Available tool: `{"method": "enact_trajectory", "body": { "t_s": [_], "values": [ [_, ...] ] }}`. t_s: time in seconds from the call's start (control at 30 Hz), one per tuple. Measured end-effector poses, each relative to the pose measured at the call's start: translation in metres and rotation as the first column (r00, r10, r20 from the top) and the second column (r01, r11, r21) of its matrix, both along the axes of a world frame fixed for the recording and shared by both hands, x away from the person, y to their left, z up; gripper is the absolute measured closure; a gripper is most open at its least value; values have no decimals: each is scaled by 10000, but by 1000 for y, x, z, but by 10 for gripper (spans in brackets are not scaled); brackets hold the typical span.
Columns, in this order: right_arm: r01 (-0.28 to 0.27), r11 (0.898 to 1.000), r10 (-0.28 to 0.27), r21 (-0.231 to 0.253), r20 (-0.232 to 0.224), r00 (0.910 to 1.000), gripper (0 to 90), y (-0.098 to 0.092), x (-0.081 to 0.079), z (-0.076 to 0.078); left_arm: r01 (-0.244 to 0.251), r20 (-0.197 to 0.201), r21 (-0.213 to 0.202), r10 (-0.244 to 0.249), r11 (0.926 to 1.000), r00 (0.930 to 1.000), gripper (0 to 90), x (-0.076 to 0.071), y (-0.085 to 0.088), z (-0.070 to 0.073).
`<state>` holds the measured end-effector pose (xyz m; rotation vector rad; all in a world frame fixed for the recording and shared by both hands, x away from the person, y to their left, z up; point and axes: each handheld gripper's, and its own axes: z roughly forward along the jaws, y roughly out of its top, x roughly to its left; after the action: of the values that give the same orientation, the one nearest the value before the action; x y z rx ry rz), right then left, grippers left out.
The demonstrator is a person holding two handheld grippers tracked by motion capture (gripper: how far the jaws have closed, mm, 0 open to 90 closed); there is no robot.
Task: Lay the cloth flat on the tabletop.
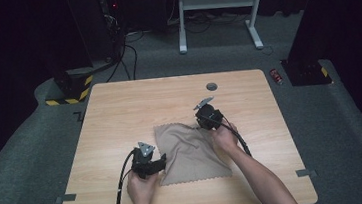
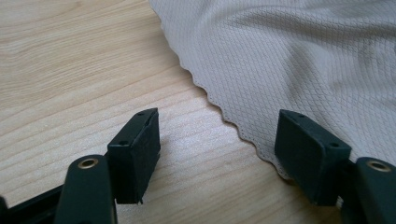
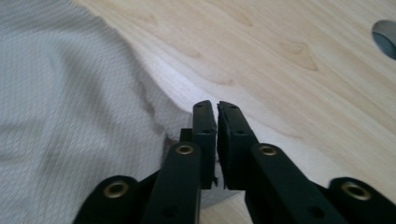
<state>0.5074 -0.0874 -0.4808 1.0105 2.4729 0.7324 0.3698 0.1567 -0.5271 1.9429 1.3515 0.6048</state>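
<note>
Cloth lay flat at lower centre of the high view, on the wooden surface. My left claw stood released, its jaws wide, straddling the cloth's scalloped edge without pressing it. My right claw was clenched at the cloth's upper right corner; whether fabric was pinched, I could not tell.

A dark lab: black curtains, grey carpet, wooden table, hazard-striped stand base, loose floor cables
</note>
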Motion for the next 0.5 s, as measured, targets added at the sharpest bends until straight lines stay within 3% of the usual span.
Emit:
{"method": "enact_trajectory", "body": {
  "t_s": [0.3,0.5],
  "values": [
    [70,9998,-58,206,-568,9984,703,-8,0,-18,3,-1,4,-3,10000,10000,314,0,0,0],
    [-55,10000,51,-60,-546,9985,896,-6,0,-21,3,-1,6,-3,10000,10000,314,0,0,0]
  ]
}}
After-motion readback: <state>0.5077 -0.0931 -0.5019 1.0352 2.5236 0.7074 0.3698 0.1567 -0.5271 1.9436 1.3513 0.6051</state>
